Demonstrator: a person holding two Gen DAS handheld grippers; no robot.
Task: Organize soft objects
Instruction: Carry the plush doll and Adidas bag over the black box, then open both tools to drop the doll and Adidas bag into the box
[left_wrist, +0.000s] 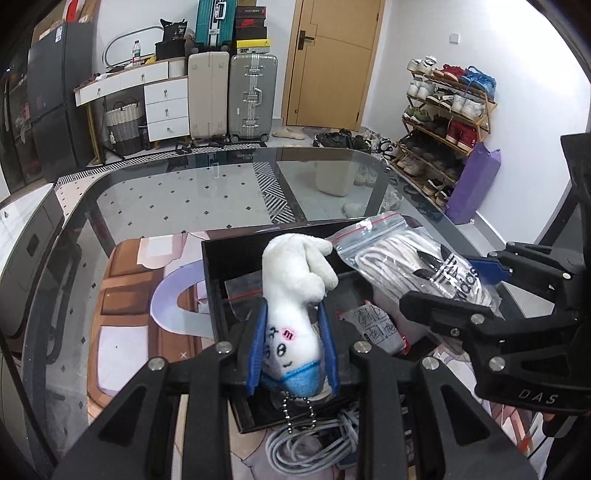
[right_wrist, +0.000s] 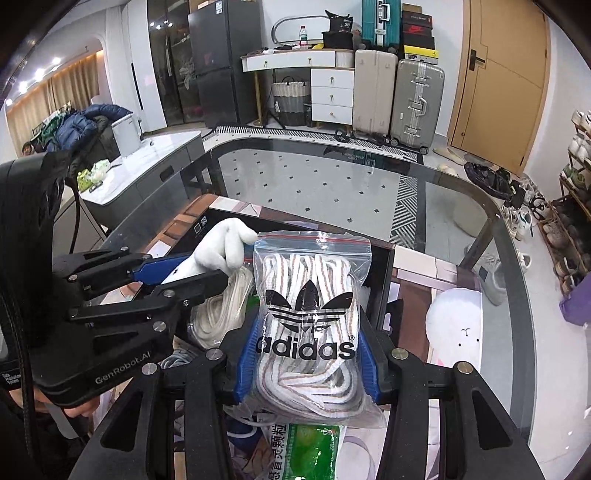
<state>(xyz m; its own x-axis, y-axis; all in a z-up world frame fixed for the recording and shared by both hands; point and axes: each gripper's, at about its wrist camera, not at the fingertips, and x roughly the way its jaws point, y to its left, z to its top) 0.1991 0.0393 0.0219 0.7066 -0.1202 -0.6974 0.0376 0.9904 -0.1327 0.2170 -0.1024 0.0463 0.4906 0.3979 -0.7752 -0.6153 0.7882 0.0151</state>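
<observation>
While angled down over the black box (left_wrist: 214, 280): left gripper (left_wrist: 293, 345) fingers clamping plush toy (left_wrist: 295, 291), right gripper (right_wrist: 306, 354) fingers clamping lace bag (right_wrist: 310, 314).

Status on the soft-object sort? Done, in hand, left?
Done: nothing clearly settled yet; a clear bag already lies in the black box. In hand: left tool is clamped on the white plush keychain, right tool on the zip bag of laces, both over the box. Left: releasing both; grey cable coil and green packet lie outside the box.
</observation>
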